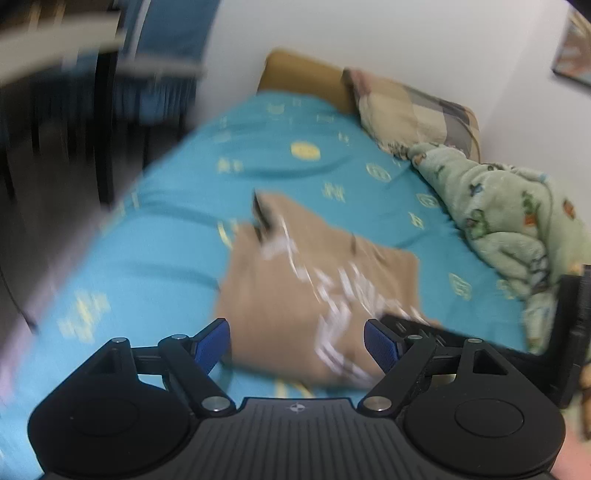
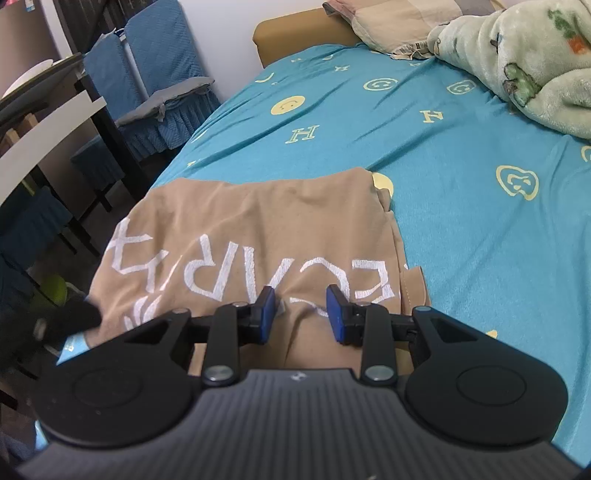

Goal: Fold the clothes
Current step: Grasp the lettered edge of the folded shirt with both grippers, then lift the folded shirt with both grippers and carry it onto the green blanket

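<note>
A tan shirt (image 2: 251, 236) with white lettering lies partly folded on the teal bedsheet (image 2: 461, 155). In the right wrist view my right gripper (image 2: 301, 314) is at the shirt's near edge. Its blue pads (image 2: 266, 314) pinch a raised ridge of the tan cloth between them. The left wrist view is blurred. There the left gripper (image 1: 297, 343) hangs just above the shirt (image 1: 295, 280) with its jaws wide open and nothing held. A black part of the right gripper (image 1: 410, 326) shows beside its right pad.
A patchwork pillow (image 2: 391, 22) and a pale green fleece blanket (image 2: 535, 66) lie at the head and right side of the bed. Off the bed's left edge stand blue-covered chairs (image 2: 155, 74) and a dark table (image 2: 48, 110).
</note>
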The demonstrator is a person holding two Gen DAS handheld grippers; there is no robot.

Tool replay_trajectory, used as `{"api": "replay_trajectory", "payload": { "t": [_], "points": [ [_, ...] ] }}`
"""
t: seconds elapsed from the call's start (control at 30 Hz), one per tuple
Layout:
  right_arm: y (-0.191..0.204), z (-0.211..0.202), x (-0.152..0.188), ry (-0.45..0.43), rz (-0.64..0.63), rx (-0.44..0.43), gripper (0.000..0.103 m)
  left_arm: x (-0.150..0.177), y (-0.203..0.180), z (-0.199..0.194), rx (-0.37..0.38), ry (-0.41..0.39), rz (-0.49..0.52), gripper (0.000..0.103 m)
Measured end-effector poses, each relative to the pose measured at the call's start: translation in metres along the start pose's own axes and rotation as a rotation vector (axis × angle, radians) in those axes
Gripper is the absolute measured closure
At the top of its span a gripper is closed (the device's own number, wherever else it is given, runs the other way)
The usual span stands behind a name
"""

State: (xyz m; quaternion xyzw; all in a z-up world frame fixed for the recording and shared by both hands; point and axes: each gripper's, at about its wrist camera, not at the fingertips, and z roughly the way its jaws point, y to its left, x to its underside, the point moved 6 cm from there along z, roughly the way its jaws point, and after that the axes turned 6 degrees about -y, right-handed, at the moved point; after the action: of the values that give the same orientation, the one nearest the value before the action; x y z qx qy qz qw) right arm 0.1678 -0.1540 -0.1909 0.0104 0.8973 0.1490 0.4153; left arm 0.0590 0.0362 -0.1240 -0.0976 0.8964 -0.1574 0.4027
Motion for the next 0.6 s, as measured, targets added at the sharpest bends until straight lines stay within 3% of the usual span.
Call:
{"api": "replay_trajectory", "payload": {
  "t": [0.1, 0.17, 0.23, 0.3, 0.4, 0.6],
  "points": [
    [0.000, 0.001, -0.001, 0.001, -0.002, 0.006, 0.070, 0.012, 0.013, 0.015, 0.074, 0.078, -0.212, 0.018],
    [0.000, 0.001, -0.001, 0.000, -0.006, 0.011, 0.070, 0.019, 0.031, 0.033, 0.076, 0.116, -0.390, 0.018],
    [0.001, 0.001, -0.001, -0.002, -0.007, 0.015, 0.070, 0.025, 0.051, 0.049, 0.084, 0.125, -0.572, 0.020],
    [0.002, 0.001, 0.000, -0.005, -0.008, 0.020, 0.070, 0.021, 0.060, 0.053, 0.121, 0.085, -0.680, 0.020],
    [0.002, 0.001, 0.000, -0.006, -0.011, 0.025, 0.070, 0.019, 0.066, 0.059, 0.124, 0.069, -0.745, 0.026],
    [-0.002, -0.007, -0.006, -0.004, 0.079, 0.017, 0.069, 0.024, 0.073, 0.056, 0.087, 0.067, -0.760, 0.055]
  ]
}}
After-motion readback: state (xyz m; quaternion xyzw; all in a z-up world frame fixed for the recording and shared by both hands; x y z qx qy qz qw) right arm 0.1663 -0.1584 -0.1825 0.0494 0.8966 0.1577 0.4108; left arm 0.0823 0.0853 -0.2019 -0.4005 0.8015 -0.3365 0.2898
